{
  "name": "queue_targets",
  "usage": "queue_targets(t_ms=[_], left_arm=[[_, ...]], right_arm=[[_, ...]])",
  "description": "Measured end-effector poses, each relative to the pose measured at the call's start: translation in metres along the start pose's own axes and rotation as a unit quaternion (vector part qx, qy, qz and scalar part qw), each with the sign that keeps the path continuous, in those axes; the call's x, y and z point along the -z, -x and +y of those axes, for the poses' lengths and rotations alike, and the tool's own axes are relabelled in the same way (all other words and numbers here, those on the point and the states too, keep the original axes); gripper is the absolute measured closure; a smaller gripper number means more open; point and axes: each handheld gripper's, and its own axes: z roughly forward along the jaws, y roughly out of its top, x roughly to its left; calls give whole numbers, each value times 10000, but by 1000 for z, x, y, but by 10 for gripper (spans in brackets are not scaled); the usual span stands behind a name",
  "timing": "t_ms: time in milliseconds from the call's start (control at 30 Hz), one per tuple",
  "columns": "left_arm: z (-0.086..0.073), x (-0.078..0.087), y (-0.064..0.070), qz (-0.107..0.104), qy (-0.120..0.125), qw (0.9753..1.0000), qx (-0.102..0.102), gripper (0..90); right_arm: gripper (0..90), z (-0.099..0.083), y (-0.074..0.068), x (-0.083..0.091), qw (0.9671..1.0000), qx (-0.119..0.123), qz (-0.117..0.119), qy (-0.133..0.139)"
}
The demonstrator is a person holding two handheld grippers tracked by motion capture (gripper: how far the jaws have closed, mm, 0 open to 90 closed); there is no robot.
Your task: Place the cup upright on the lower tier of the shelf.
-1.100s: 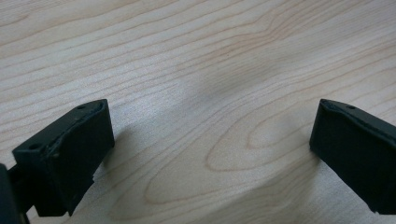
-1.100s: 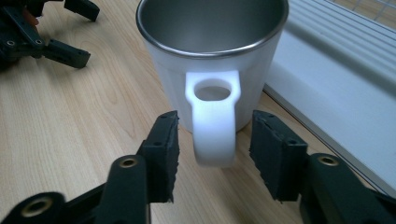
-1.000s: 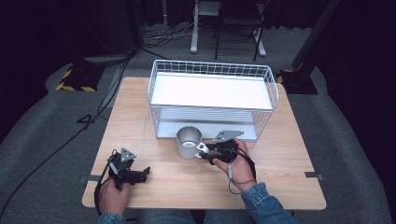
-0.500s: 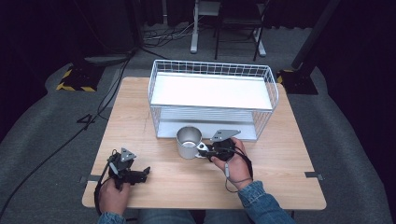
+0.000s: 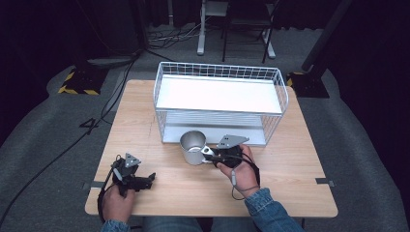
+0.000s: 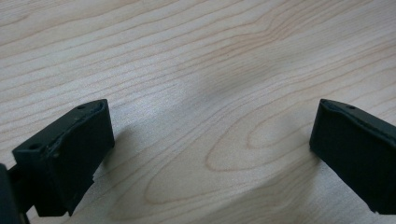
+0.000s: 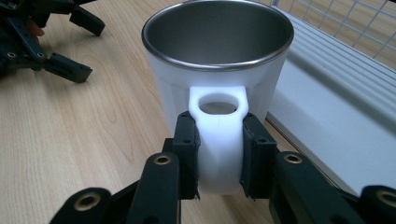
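Change since a second ago: none to speak of; mug, both grippers and rack lie as before.

Mug (image 7: 217, 60): white outside, steel-lined, upright on the tabletop (image 5: 300, 159) just in front of the wire rack (image 5: 220, 99); nothing visible inside it.

Handle (image 7: 218, 140): white, faces the person; clamped between the jaws of the right gripper (image 7: 219, 156).

Left gripper (image 5: 129, 174): at the near left of the tabletop, well apart from the mug; jaws wide apart, bare wood between them.

Wire rack: white, two shelves, both bare; its lower shelf lies close behind the mug.

Floor beyond: cables (image 5: 104, 113) and chair legs (image 5: 200, 36).
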Motion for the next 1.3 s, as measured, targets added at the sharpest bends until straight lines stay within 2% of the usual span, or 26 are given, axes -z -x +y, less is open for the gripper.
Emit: queue_targets(t_ms=[167,467,800,967,1300], left_arm=[[0,0,0,1,-1,10000,-6,2],[0,0,0,0,-2,10000,-5,2],[0,0,0,0,-4,10000,-1,1],[0,0,0,-1,4,10000,-1,1],[0,0,0,-1,3,10000,-2,1]], right_arm=[[716,2,0,3,9998,-29,-17,215],[716,13,7,13,9989,-100,-164,429],[716,23,27,20,9963,-315,-514,616],[715,27,40,20,9937,-394,-778,697],[716,23,59,16,9901,-539,-1065,733]])
